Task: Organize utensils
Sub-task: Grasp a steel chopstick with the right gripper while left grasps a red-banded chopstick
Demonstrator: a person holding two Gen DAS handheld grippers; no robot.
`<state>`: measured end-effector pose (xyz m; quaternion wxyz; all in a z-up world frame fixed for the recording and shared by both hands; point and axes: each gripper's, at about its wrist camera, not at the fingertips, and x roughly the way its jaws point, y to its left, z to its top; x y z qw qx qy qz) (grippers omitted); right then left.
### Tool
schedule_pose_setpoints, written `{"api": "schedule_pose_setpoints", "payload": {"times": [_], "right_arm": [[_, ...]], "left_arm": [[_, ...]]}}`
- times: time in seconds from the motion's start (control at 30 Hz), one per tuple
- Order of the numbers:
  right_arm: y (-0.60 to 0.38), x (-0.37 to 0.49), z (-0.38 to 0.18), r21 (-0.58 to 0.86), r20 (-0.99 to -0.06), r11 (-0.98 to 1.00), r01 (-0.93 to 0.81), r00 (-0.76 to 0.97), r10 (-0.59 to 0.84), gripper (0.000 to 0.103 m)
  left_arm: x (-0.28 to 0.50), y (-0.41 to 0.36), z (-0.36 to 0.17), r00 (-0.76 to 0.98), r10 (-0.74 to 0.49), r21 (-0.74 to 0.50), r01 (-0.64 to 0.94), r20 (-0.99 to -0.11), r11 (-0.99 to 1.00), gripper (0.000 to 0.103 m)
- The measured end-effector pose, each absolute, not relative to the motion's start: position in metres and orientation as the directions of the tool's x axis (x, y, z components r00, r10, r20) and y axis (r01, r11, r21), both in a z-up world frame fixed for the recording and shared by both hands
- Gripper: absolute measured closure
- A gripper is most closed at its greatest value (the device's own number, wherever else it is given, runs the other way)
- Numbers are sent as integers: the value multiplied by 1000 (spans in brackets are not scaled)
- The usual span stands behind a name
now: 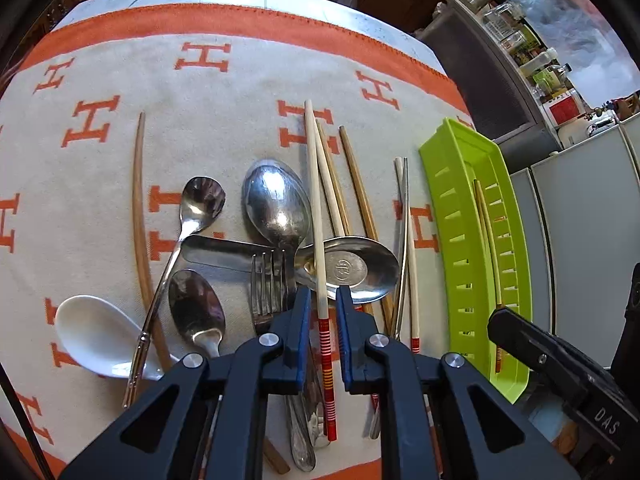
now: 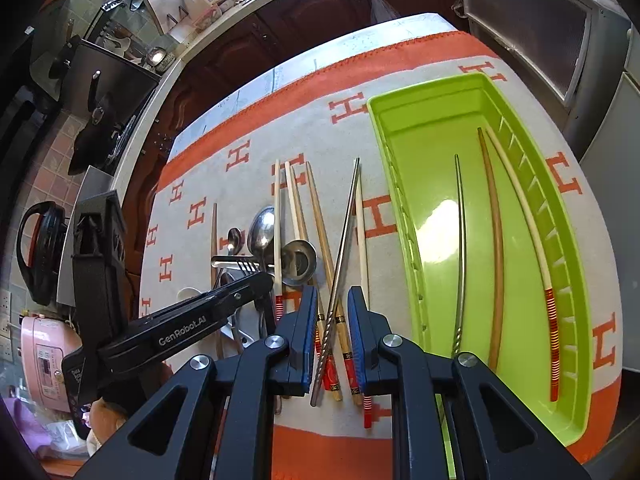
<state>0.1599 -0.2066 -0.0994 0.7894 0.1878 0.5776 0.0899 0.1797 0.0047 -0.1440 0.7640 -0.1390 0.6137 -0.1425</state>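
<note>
Spoons, a fork (image 1: 266,288) and several chopsticks lie in a heap on the cream and orange cloth (image 1: 224,120). My left gripper (image 1: 324,304) hangs low over the heap. A cream chopstick with a red-striped end (image 1: 318,216) runs between its jaws, with a sliver of gap on each side. The cream chopstick rests across a steel spoon (image 1: 360,268). My right gripper (image 2: 333,304) hovers narrowly open above a twisted metal chopstick (image 2: 344,240) on the cloth. The green tray (image 2: 432,184) holds a metal, a brown and a cream chopstick.
A white ceramic spoon (image 1: 96,336) and a lone brown chopstick (image 1: 138,208) lie left of the heap. The tray (image 1: 440,208) sits along the cloth's right edge, beside grey cabinets (image 1: 580,220). A black kettle (image 2: 42,248) and a pink cooker (image 2: 42,364) stand off the table's left.
</note>
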Motion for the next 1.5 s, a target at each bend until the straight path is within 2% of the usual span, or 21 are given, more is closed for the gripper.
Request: {"api": "schedule_pose_setpoints", "payload": {"times": [0.4,0.63,0.7,1.23,1.5], "right_arm": [[-202,163,-111,390,-888,918,74,293,354,87],[-200,166,-118,394,-891,916,81,279,359,87],[-200,167,-119,397,-891,913,88,274,361,87],[-183,217,-156,376,-917,906,193,220,333,88],[-169,234,-176,326,-939,919,222,188,288,92]], "left_arm": [[186,-21,-157,158,-316,-308,73,-935,948,94],[182,-32,-157,203,-267,-254,86,-942,963,97],[179,-29,-157,214,-287,-278,70,-934,958,100],[143,24,-114,317,-416,-421,55,-852,905,100],[132,44,-104,341,-437,-446,56,-833,893,100]]}}
